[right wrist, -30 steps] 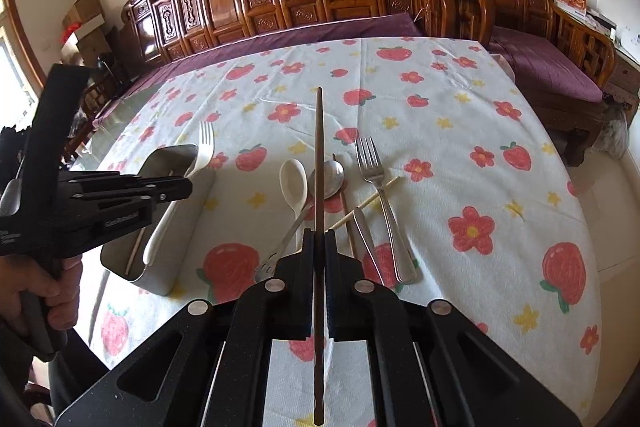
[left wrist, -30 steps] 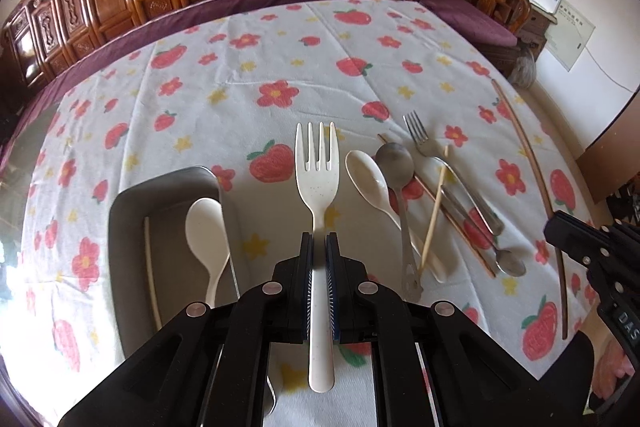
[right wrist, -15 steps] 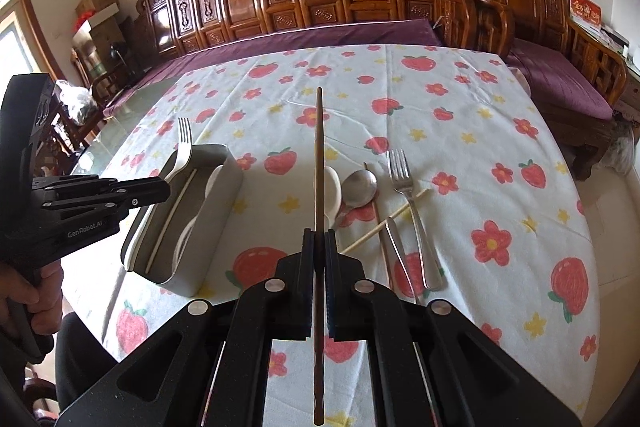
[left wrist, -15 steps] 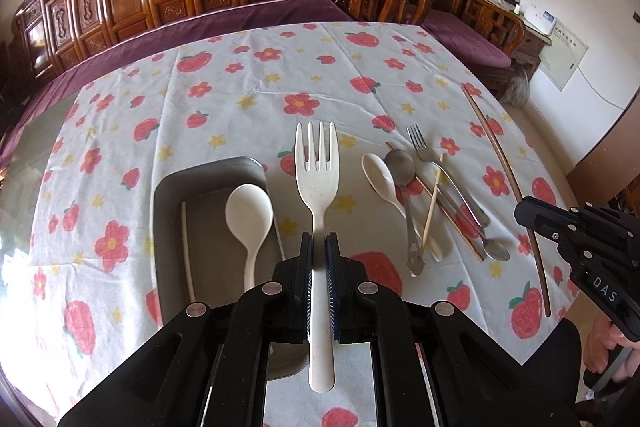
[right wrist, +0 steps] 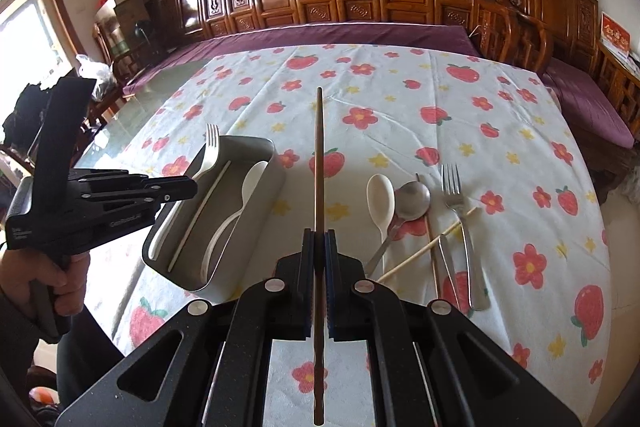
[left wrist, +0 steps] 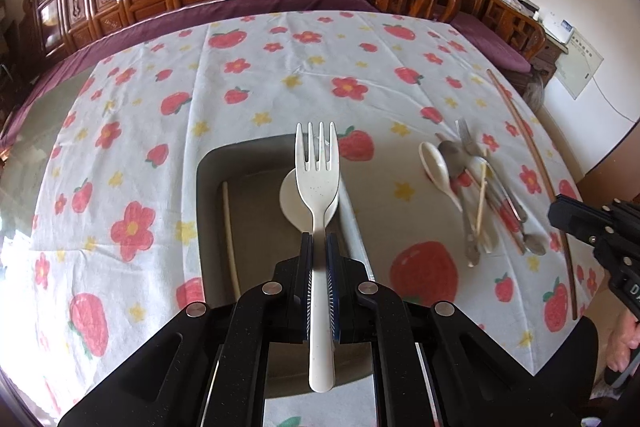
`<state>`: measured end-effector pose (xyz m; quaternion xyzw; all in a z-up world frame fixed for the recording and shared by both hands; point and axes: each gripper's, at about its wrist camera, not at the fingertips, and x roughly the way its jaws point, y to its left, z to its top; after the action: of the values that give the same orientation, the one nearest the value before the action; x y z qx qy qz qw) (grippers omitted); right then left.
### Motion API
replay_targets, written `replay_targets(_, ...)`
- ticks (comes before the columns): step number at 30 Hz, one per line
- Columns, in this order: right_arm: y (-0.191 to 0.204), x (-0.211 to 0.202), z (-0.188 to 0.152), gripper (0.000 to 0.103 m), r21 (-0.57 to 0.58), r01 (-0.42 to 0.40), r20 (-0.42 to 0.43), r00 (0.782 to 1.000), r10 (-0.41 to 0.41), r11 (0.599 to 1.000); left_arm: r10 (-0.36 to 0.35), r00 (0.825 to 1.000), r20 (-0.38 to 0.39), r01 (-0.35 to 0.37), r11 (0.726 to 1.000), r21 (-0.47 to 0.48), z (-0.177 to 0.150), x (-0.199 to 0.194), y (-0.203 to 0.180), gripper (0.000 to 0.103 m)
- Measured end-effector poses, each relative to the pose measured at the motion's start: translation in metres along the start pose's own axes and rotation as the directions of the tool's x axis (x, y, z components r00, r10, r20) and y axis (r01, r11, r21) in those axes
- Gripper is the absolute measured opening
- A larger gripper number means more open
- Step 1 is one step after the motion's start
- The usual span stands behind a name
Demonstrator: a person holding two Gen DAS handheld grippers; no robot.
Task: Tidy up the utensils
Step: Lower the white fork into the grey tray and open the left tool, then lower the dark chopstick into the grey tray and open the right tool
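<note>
While clamped on the handle of a white plastic fork [left wrist: 318, 183], the left claw [left wrist: 319, 247] holds it tines forward above the grey metal tray [left wrist: 210, 211]. Tray sits on the tabletop [left wrist: 260, 79] with a strawberry-print cloth; inside it lie a white spoon [left wrist: 290, 201] under the fork head and a white chopstick [left wrist: 231, 231] along the left side. Right of the tray, apart from it, a loose pile: white spoon, metal spoon, metal fork [left wrist: 466, 137], pale chopstick. Far right, the right claw's body shows with a brown chopstick.

Right wrist view: right claw [right wrist: 319, 247] is shut tight on a brown chopstick [right wrist: 319, 163], pointing forward, raised above the cloth. Left of it the tray [right wrist: 256, 203], with the left claw [right wrist: 192, 187] holding the white fork [right wrist: 209, 151] over its far-left edge. Right: white spoon [right wrist: 380, 199], metal spoon [right wrist: 412, 197], metal fork [right wrist: 456, 203], pale chopstick [right wrist: 428, 247] crossing them, all on the cloth.
</note>
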<state>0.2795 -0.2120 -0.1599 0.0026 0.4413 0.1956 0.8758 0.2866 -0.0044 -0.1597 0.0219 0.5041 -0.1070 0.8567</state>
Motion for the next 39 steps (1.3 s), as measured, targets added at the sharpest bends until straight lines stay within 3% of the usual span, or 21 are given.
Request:
replay_targets(14,0.01,0.02,0.006,0.006,-0.036,0.001,-0.046,0.999,-0.003,0.999,0.026,0.996,-0.083,-0.028,0.999,-0.018,-0.009,0.045,0.021,0.006)
replay_targets(16,0.011,0.021,0.008,0.006,-0.039,-0.001,-0.047,0.999,-0.001,0.999,0.03,0.996,-0.08,-0.032,0.999,-0.019,-0.01,0.044,0.022,0.012)
replay_targets(22,0.024,0.028,0.01,0.006,-0.049,-0.02,-0.048,0.999,0.018,0.999,0.029,0.998,-0.049,-0.031,0.999,-0.043,-0.013,0.027,0.034,0.016)
replay_targets(33,0.067,0.051,0.022,0.006,-0.078,-0.084,-0.063,0.995,0.079,0.993,0.058,0.996,0.066,-0.054,0.997,-0.059,-0.026,-0.039,0.063,0.018)
replay_targets(39,0.086,0.074,0.032,0.006,-0.037,-0.137,-0.079,0.988,0.133,0.99,0.063,0.993,0.104,-0.053,0.995,-0.089,-0.032,-0.059,0.079,0.019)
